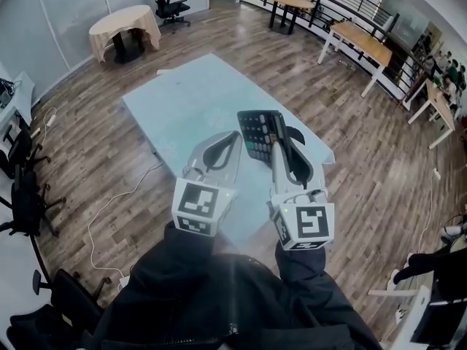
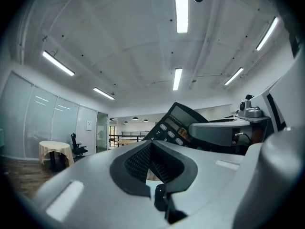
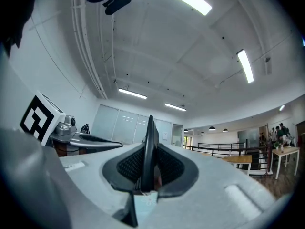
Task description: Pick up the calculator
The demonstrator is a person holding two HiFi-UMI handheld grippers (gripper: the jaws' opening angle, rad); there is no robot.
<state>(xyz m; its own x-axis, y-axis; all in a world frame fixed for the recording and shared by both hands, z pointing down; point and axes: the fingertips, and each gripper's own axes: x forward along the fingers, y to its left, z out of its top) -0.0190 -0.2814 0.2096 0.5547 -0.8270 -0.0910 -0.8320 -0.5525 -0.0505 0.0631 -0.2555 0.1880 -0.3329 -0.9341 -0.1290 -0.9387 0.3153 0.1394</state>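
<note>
The calculator is dark with rows of keys and hangs in the air above the pale blue table. My right gripper is shut on its right edge. In the right gripper view the calculator stands edge-on between the pads, and the right gripper presses on both of its faces. My left gripper hovers just left of the calculator at the same height, shut with nothing in it. From the left gripper, whose pads meet at the tips, the calculator shows tilted, keys and display facing me.
A round table with a beige cloth and an office chair stand at the back. Wooden desks line the railing at the right. More chairs sit at the left, and a cable trails over the wood floor.
</note>
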